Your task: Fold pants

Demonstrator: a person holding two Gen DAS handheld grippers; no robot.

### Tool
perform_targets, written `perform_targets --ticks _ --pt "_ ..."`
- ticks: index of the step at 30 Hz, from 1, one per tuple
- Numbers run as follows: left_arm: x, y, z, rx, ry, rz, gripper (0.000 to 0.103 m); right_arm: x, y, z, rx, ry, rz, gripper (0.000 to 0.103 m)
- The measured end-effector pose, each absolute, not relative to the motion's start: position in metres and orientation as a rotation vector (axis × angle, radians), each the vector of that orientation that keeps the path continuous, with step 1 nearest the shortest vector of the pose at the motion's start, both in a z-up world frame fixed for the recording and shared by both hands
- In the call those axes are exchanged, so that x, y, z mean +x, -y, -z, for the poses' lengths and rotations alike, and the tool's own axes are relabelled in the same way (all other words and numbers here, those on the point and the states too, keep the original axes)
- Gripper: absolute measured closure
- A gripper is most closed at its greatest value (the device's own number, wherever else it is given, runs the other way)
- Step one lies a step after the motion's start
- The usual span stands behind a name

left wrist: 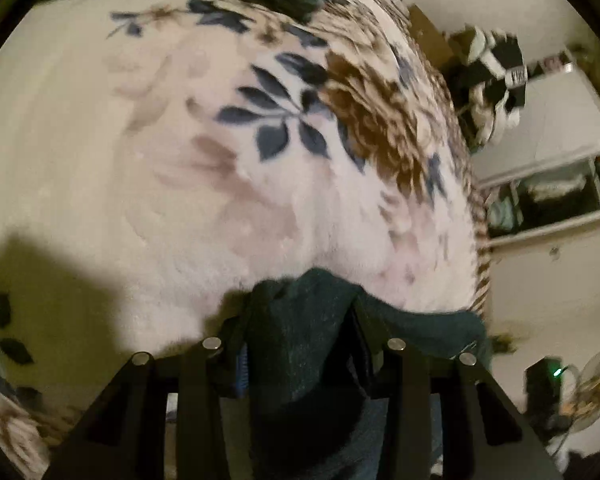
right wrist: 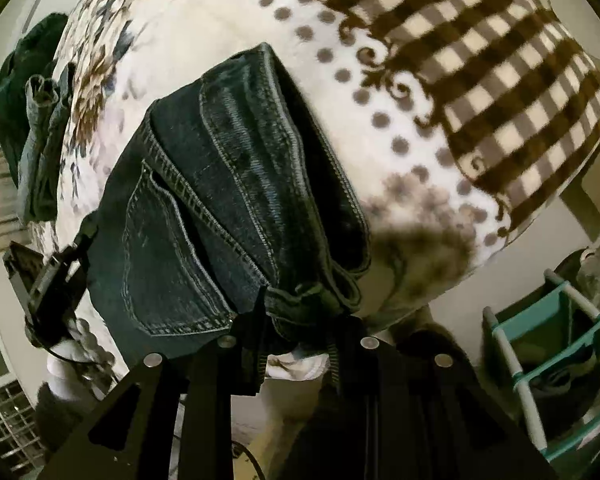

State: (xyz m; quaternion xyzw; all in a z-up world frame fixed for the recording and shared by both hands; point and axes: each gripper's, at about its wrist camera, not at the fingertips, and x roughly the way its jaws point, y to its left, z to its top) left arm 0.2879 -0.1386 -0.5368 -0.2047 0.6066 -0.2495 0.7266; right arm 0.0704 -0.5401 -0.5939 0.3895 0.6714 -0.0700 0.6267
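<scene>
Dark denim hid both sets of fingertips: the left gripper (left wrist: 306, 344) pinched a blurred fold of jeans (left wrist: 300, 340), while only the right gripper (right wrist: 296, 320) view showed its clamp on the waistband (right wrist: 312, 300) over the blanket (right wrist: 440, 80).

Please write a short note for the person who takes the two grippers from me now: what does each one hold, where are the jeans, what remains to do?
Left gripper: shut on dark denim, held over the floral blanket.
Right gripper: shut on the jeans at the waistband.
Jeans: bunched and partly folded on the blanket, back pocket facing up.
Done: both ends gripped.
Left: probably lay them flat and finish the fold.
</scene>
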Motion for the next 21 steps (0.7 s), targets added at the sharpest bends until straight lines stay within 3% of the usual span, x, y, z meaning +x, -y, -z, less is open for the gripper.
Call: perform_targets --ticks 3,5,6,8,9,11,18,21 --pt "0.29 0.113 0.536 -0.65 -1.295 0.506 0.065 0.074 0.539 0.592 0.852 -1.55 0.142 0.077" --pt "0.29 0.1 0.535 -0.786 -1.303 0.491 0.047 0.078 0.538 0.59 0.825 -1.548 0.108 0.074" --pt "0.286 0.097 0.531 -0.806 -1.313 0.481 0.026 0.077 0.54 0.59 0.843 -1.538 0.091 0.071" --pt "0.275 0.096 0.52 -0.778 -1.298 0.493 0.02 0.074 0.547 0.591 0.905 -1.508 0.048 0.042" --pt "0.262 0.098 0.513 -0.751 -1.298 0.513 0.017 0.071 0.55 0.591 0.926 -1.485 0.031 0.034" --pt "0.244 0.098 0.51 -0.74 -1.305 0.516 0.009 0.067 0.557 0.589 0.967 -1.432 -0.008 0.001" --pt "0.184 0.11 0.547 -0.724 -1.326 0.478 0.004 0.073 0.548 0.644 1.14 -1.365 -0.1 0.0" --pt "0.18 0.119 0.572 -0.742 -1.417 0.478 0.003 0.076 0.545 0.652 1.184 -1.226 -0.142 0.0"
